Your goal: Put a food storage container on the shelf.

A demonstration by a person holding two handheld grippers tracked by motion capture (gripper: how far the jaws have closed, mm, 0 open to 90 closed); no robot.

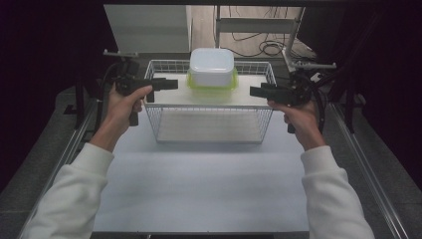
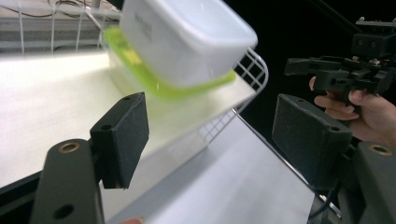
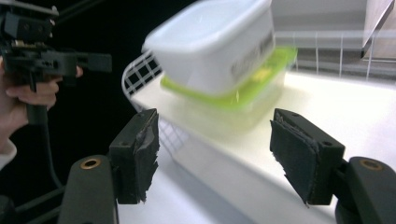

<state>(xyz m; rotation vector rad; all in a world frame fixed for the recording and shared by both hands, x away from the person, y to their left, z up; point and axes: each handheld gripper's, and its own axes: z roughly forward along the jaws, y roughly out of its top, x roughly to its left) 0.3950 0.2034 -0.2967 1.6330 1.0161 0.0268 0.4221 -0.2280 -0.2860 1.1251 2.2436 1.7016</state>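
White container [image 1: 211, 66] sits on the basket shelf [image 1: 249, 94] between both hand-held grippers; jaws apart, empty.

- The high view looks forward and down from above the person's side, taking in the whole tabletop [image 1: 199, 189] and the wire basket [image 1: 209, 130].
- The left gripper view rides low, facing rightward across the basket, close to the stacked tubs [image 2: 182, 44].
- The right gripper view faces back leftward, equally near.
- All three share those tubs.
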